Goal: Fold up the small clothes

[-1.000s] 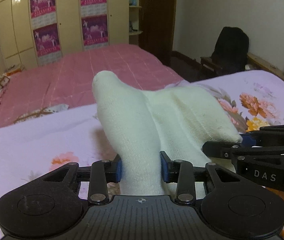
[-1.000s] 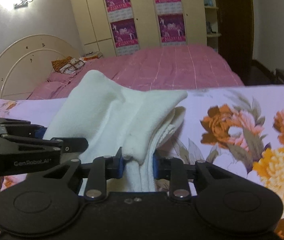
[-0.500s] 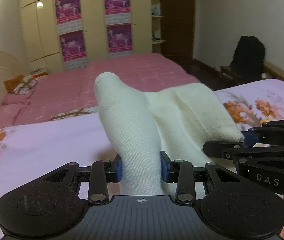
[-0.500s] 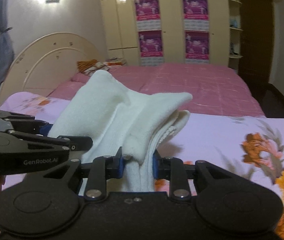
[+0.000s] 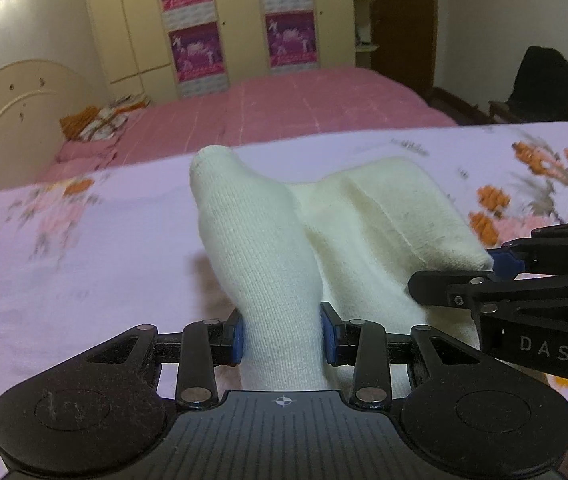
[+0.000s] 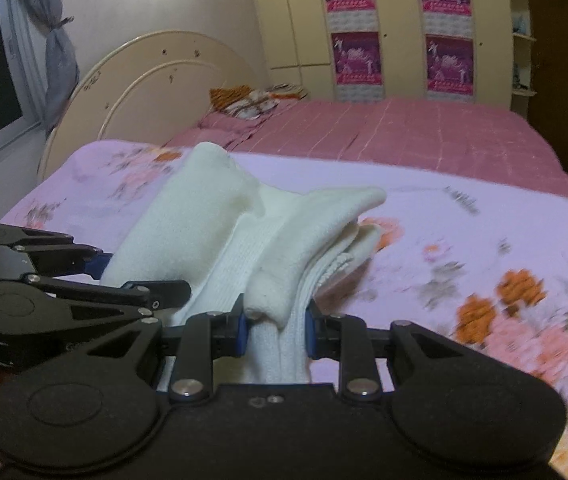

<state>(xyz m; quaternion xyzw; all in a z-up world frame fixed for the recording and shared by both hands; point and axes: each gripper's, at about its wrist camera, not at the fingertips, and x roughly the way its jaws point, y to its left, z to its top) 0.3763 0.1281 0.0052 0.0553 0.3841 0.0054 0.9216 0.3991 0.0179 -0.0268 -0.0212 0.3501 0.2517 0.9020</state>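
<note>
A cream-white sock (image 5: 268, 248) is held up between both grippers above the lilac floral bedspread (image 5: 84, 264). My left gripper (image 5: 282, 336) is shut on one end of it. My right gripper (image 6: 276, 332) is shut on the other end of the sock (image 6: 284, 240), which is bunched and folded over there. In the left wrist view the right gripper (image 5: 495, 276) shows at the right, pinching the sock. In the right wrist view the left gripper (image 6: 132, 276) shows at the left, beside the sock.
A pink bed (image 5: 303, 108) with a cream headboard (image 6: 156, 80) lies beyond the floral bedspread. Cream wardrobes with purple posters (image 5: 240, 20) line the back wall. A dark chair (image 5: 543, 80) stands at the far right.
Both grippers have swung left together with the sock between them; the headboard and window have come into view. The grip on the sock has not changed.
</note>
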